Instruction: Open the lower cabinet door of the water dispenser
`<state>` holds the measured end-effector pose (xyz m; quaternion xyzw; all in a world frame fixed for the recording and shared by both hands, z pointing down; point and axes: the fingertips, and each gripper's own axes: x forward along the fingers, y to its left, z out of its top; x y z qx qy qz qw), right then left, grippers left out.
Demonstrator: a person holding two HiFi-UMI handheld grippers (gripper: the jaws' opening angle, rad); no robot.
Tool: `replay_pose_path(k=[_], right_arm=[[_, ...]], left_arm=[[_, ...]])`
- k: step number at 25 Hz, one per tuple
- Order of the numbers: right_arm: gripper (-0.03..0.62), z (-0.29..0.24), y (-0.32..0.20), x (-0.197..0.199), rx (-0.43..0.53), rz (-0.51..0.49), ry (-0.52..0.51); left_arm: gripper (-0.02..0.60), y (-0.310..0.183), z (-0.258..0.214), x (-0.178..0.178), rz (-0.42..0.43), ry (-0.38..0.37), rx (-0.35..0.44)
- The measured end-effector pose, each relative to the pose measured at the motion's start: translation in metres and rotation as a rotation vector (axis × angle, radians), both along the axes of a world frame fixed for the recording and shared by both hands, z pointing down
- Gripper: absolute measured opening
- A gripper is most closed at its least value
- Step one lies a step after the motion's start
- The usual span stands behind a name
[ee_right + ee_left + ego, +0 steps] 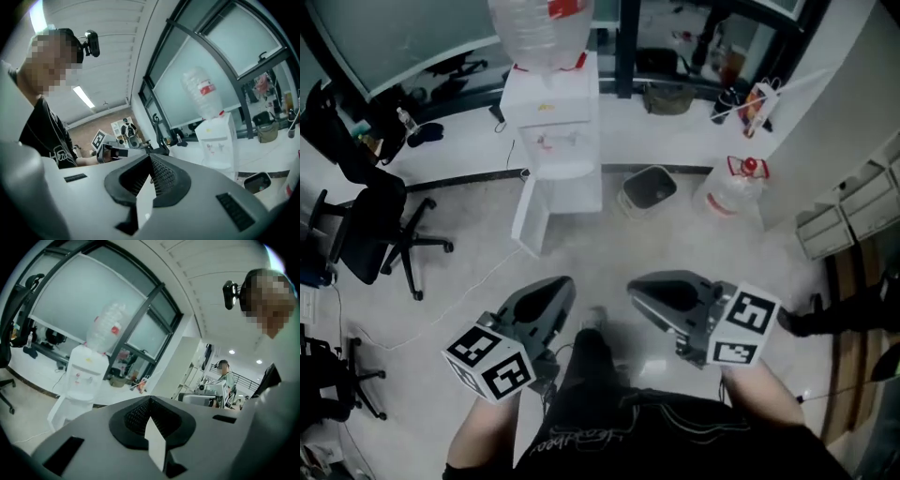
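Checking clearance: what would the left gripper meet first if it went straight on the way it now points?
Nothing near the left gripper. Its line seems to pass right of the water dispenser toward the window ledge; depth is unclear.

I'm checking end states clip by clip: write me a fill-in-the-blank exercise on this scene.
1. The lower cabinet door of the water dispenser stands ____.
2. The left gripper and the right gripper each have their fingers ____, with nothing between them.
3. In the head view, the waste bin sits on the floor to the dispenser's ____.
Missing words: open; shut; right
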<state>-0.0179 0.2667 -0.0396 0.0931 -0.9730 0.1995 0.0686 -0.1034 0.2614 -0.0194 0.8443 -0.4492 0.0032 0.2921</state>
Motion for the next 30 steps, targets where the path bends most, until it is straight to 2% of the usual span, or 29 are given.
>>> replay_pose_path(k=[4,11,17,30], right_arm=[[0.012,-0.067,0.033,0.015,0.059,-0.023,-0.079],[0.012,-0.132,0.063,0.039,0.14,-0.013,-0.123],[0.012,-0.155,0.078,0.049,0.192,-0.01,-0.127],[0.012,-0.162,0.099,0.048,0.255,0.002,-0.127]], left_arm=[[0.002,0.034,-0.073,0.025,0.027,-0.003,0.111],[0.002,0.057,-0.146,0.059,0.074,-0.032,0.228],[0.002,0.069,-0.17,0.076,0.09,-0.056,0.281],[0.001,0.085,-0.181,0.079,0.103,-0.084,0.336]])
